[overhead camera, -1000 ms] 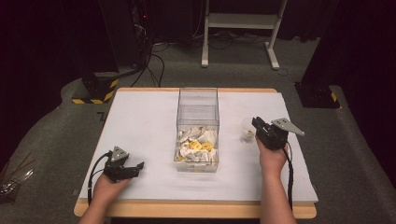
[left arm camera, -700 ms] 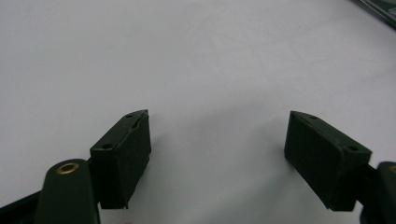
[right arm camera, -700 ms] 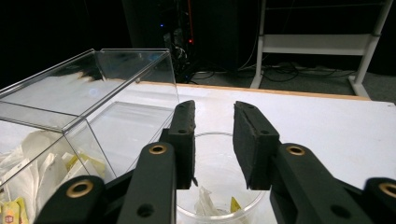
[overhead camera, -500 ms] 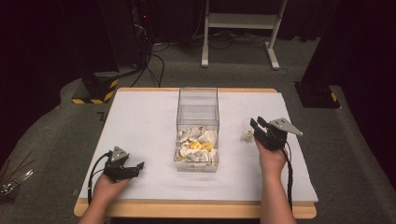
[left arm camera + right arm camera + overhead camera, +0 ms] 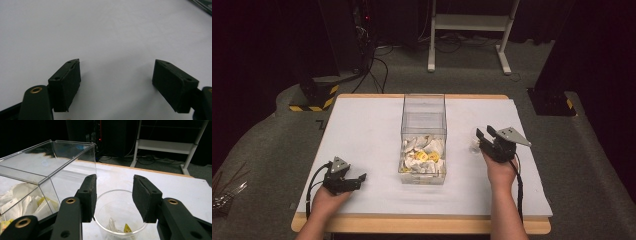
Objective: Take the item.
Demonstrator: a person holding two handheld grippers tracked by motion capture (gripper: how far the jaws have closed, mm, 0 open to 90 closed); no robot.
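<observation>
A clear plastic box point(image 5: 424, 100) stands in the middle of the white table point(image 5: 362, 130), with several tea bags point(image 5: 422, 157) piled in its near end. To its right is a clear plastic cup point(image 5: 473, 146). My right gripper point(image 5: 485, 131) hovers just over it. In the right gripper view the cup point(image 5: 117, 206) sits below the right gripper point(image 5: 114, 180), with a tea bag point(image 5: 111, 223) and its yellow tag inside. Its jaws have just been opening and nothing is between the pads. My left gripper point(image 5: 358, 181) rests open near the front left, with bare table between the jaws of the left gripper point(image 5: 117, 62).
The box wall point(image 5: 70, 172) stands close to the left of my right gripper. Beyond the table's far edge are a white stand point(image 5: 467, 30), cables and dark equipment on the floor. A yellow-and-black striped base point(image 5: 312, 97) sits at the far left corner.
The right gripper's jaws have spread apart over the cup. Both hands have stayed about where they were.
</observation>
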